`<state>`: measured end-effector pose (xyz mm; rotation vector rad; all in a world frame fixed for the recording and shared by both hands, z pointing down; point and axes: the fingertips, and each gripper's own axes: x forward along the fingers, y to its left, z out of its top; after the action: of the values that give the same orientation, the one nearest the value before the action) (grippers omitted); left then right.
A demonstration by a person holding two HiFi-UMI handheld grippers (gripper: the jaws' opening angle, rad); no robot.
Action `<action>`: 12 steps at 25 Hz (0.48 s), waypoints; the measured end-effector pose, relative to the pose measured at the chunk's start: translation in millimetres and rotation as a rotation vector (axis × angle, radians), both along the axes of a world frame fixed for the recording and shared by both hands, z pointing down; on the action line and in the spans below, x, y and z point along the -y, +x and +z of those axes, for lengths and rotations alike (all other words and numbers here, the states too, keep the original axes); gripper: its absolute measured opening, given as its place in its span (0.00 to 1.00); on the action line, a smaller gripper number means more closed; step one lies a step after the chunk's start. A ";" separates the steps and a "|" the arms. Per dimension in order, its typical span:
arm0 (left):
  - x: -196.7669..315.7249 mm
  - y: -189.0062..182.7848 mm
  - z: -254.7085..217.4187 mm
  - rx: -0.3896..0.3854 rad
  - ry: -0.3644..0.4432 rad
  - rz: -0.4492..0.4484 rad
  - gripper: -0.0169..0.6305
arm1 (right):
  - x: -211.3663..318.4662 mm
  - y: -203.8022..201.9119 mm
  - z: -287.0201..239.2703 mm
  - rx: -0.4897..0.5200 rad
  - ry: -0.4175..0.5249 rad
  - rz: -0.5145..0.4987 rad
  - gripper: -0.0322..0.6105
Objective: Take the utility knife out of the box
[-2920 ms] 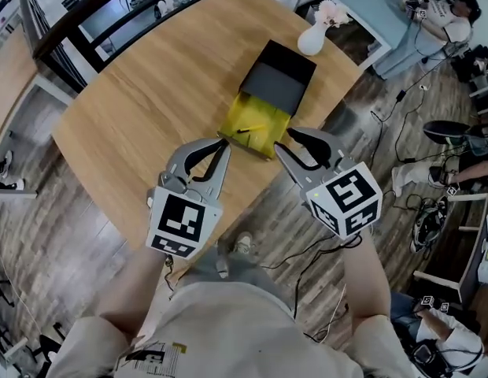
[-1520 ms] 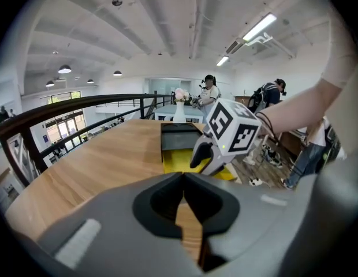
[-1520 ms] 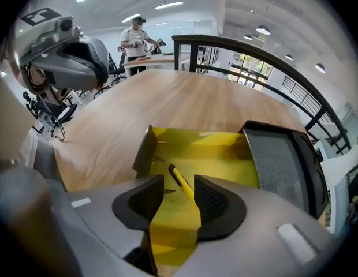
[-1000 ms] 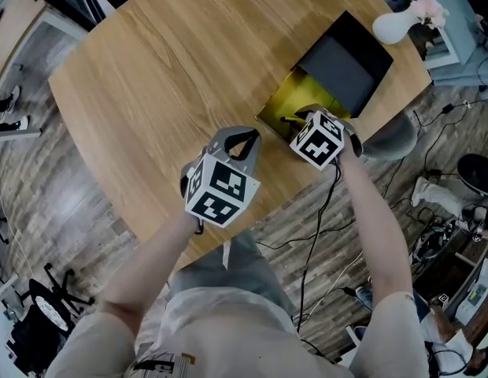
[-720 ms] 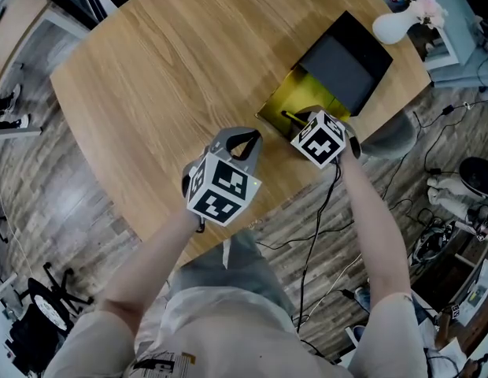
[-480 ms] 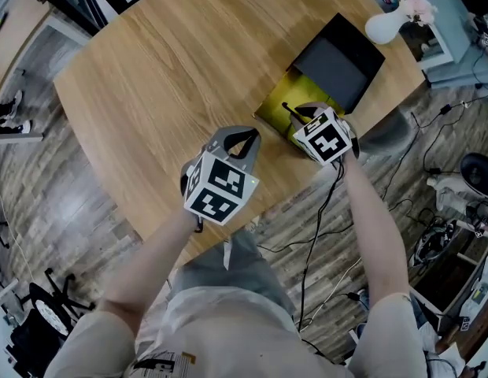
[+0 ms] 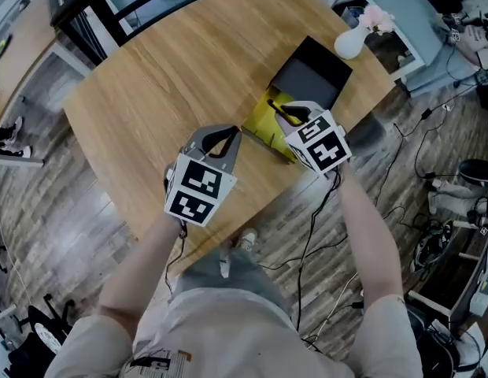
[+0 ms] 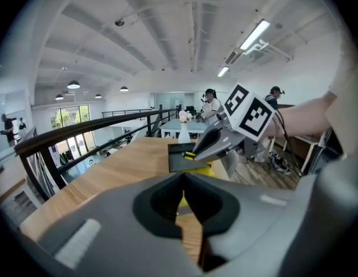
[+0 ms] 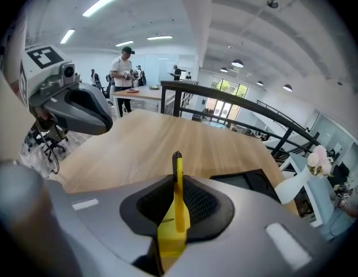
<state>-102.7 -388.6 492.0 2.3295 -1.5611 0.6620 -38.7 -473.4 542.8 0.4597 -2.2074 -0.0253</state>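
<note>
Knife (image 9: 178,203) pinched in R hand-held gripper (image 7: 283,116), jaws just been closing onto it, above box (image 7: 261,126). L hand-held gripper (image 8: 183,180) pressed together, empty, over worktop (image 7: 165,69).

Open-plan lab: ceiling strip lights (image 8: 254,34), black railing (image 8: 81,130), cables (image 7: 305,246) across floor (image 7: 39,235).

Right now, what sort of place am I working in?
Probably an open-plan lab or office, perhaps on a mezzanine: a black railing beyond the wooden table, strip lights on a high ceiling, and people working at other tables.
</note>
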 end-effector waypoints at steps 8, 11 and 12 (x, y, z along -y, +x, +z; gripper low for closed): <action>-32.5 6.1 -90.7 0.024 0.136 0.035 0.03 | -27.3 8.4 -131.5 0.204 0.186 0.087 0.13; -42.0 12.3 -117.3 0.022 0.171 0.047 0.03 | -40.5 19.5 -174.4 0.254 0.275 0.110 0.13; -45.2 14.0 -126.1 0.020 0.183 0.046 0.03 | -45.7 23.2 -188.6 0.263 0.310 0.110 0.13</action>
<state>-88.7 -343.4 365.9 2.5040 -1.6447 0.5766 -15.5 -427.6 354.3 0.7941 -2.4428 -0.2650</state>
